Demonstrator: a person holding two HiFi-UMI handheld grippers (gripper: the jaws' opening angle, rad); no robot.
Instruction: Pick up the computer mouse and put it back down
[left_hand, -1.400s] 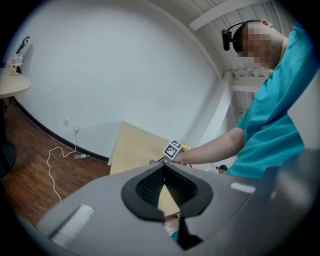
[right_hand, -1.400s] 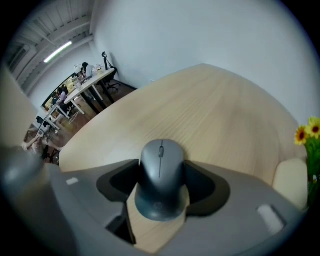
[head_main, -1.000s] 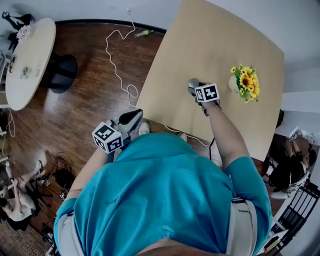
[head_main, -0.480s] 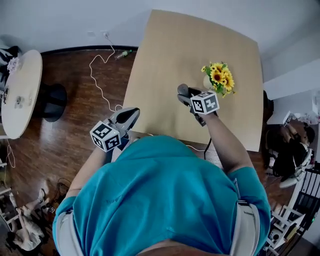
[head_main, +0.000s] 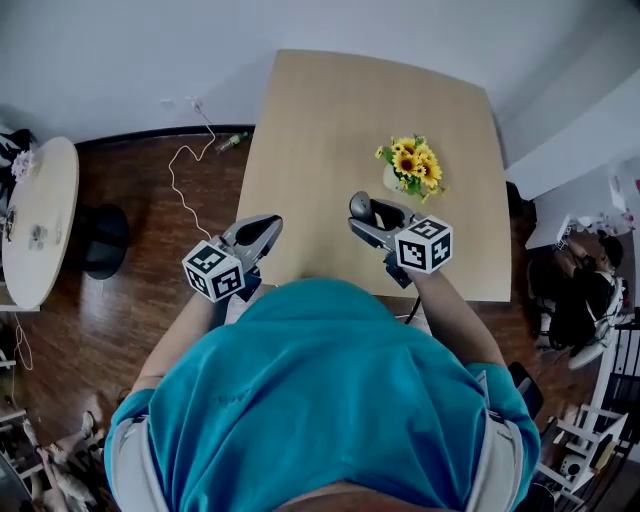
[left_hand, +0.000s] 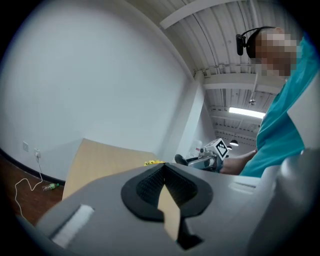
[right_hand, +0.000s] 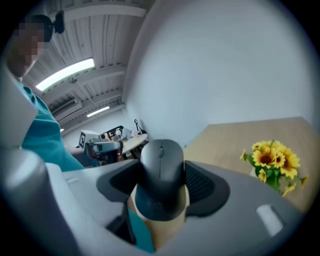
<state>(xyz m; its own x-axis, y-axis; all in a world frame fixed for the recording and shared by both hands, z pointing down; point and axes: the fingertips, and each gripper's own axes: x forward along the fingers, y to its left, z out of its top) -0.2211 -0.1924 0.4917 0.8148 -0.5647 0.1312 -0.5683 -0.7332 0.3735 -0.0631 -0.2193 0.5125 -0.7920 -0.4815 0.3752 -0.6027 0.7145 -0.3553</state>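
- We hold the right gripper (head_main: 363, 217) over the near part of the wooden table (head_main: 330, 110), its jaws clamped on the computer mouse (right_hand: 161, 167).
- The mouse sits between the black pads (right_hand: 200, 182) (scroll-wheel end pointing outward past the jaw tips) and is off the tabletop.
- The left gripper (left_hand: 164, 186) sits at the table's near left corner. Its jaws are closed with nothing between them, and only a thin sliver of gap shows behind the tips.
- A vase of sunflowers (head_main: 410, 165) stands on the table toward its right side, just beyond the mouse.
- A white cable (head_main: 185, 190) lies on the wood floor (head_main: 120, 330) left of the table.
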